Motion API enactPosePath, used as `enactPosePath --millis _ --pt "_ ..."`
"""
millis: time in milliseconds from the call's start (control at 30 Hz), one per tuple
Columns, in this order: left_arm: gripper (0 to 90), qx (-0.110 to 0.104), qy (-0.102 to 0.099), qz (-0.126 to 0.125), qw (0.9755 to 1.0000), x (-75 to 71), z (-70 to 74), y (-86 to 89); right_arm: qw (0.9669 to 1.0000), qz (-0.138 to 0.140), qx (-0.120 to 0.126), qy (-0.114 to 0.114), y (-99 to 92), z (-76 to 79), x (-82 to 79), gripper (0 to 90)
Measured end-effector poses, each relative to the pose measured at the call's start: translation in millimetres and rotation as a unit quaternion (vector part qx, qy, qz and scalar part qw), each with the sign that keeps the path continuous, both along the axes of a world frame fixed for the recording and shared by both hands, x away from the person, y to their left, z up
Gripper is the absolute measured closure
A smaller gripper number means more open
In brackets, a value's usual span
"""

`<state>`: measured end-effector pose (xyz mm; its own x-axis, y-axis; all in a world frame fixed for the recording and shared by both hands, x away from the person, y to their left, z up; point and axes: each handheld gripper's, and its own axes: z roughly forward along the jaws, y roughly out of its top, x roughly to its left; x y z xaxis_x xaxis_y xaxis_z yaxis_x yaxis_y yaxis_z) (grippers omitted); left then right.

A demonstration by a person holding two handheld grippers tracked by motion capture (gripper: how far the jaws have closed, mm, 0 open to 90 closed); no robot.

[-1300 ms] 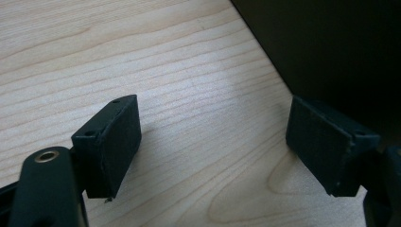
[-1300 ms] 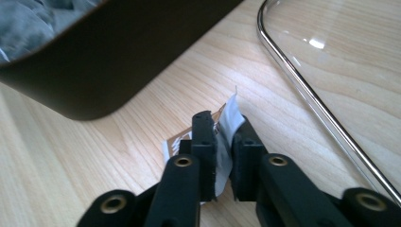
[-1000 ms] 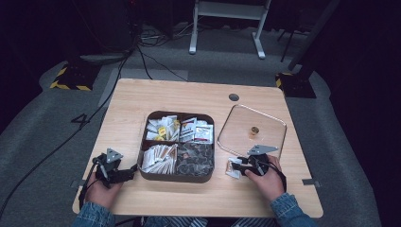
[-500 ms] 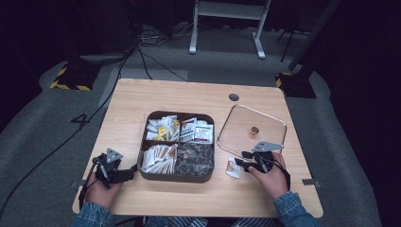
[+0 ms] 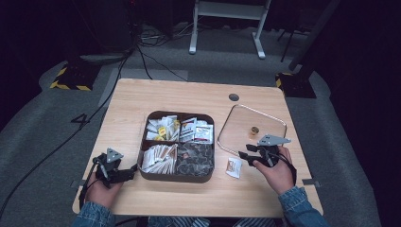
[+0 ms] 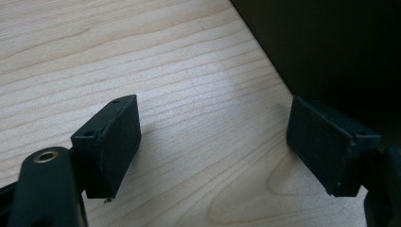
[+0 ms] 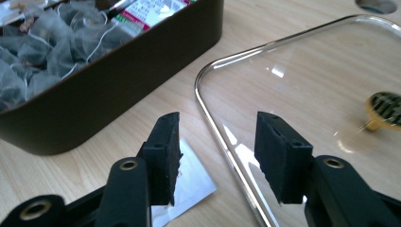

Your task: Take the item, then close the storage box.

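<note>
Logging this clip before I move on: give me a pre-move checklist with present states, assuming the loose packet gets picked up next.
1. Right gripper open, nothing held: ok.
2. Left gripper open, nothing held: ok.
3. Loose packet flat on the table, between the brown box and the glass lid: ok.
4. Packet centred between the right gripper's jaws: not ok, it lies under one jaw.
5. Glass lid rim out of the closing path: not ok, it runs between the jaws.

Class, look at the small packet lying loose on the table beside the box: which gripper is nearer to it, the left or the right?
Right. The right gripper is just beside the packet, jaws open by the glass lid's edge. The left gripper sits across the box, at its outer wall, jaws open.
</note>
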<state>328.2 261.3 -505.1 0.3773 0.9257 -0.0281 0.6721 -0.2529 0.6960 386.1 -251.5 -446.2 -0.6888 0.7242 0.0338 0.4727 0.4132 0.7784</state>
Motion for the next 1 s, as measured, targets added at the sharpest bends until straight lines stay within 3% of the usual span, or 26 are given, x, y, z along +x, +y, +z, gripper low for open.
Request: enactPosePath --millis 533,1000 --pt "19.1 0.001 0.000 0.001 1.0000 -0.5 0.0 -0.3 0.9993 -0.024 0.001 -0.030 -14.6 28.0 24.9 41.6" --pt "19.1 -0.001 0.001 0.001 1.0000 -0.9 -0.1 -0.2 0.9977 -0.066 -0.004 -0.011 -34.9 20.3 68.9 40.5"
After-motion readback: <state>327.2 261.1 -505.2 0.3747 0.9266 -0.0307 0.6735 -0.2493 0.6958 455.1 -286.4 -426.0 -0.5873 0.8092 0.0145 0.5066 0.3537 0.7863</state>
